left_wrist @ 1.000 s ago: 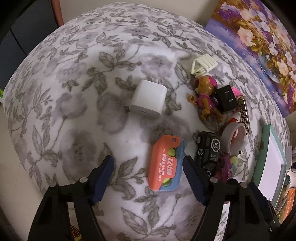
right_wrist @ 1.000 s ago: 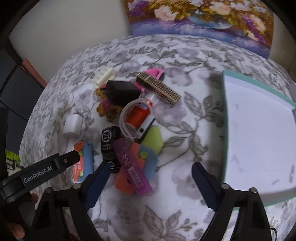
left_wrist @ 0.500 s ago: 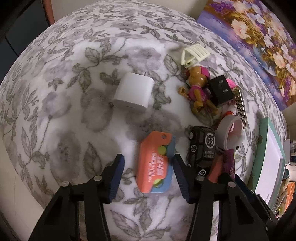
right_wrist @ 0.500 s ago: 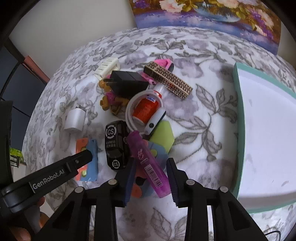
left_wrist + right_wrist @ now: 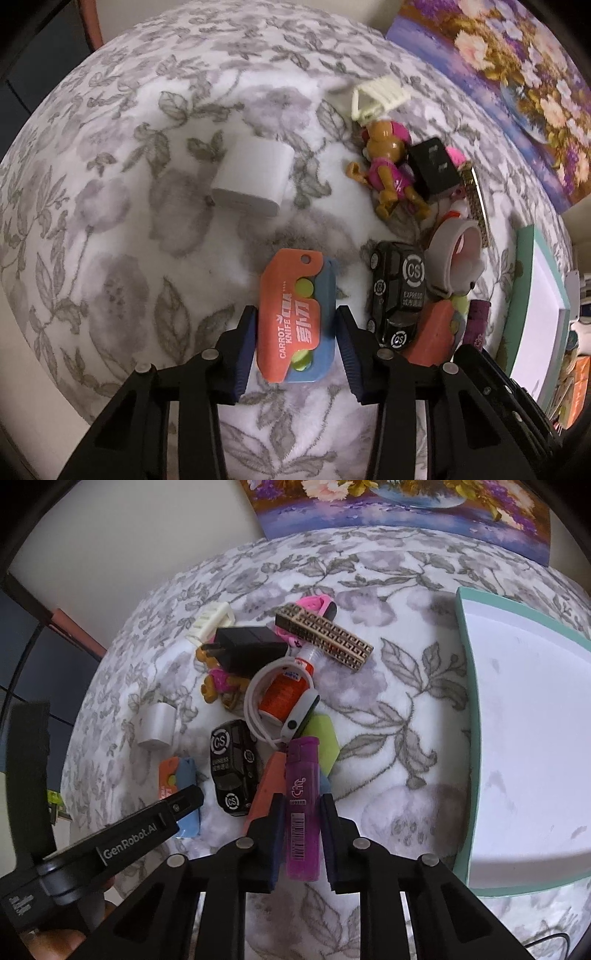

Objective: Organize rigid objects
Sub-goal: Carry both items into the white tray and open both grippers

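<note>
Fingers of my left gripper (image 5: 295,349) sit against both long edges of the orange-and-blue carrot knife toy (image 5: 295,317), low centre of the left wrist view; I judge them clamped on it, gripping across its narrow width so it cannot pivot. It lies flat on the floral cloth (image 5: 110,221), apart from the white charger (image 5: 255,175) above it, and the black toy car (image 5: 399,291) is just beside it on the right.

In the right wrist view, my right gripper (image 5: 303,843) is closed on the purple lighter (image 5: 303,812), lengthwise between the fingers at lower centre. The teal-rimmed tray (image 5: 461,701) fills the right edge, probably the drop-off, so I take both from the pile's near side.
</note>
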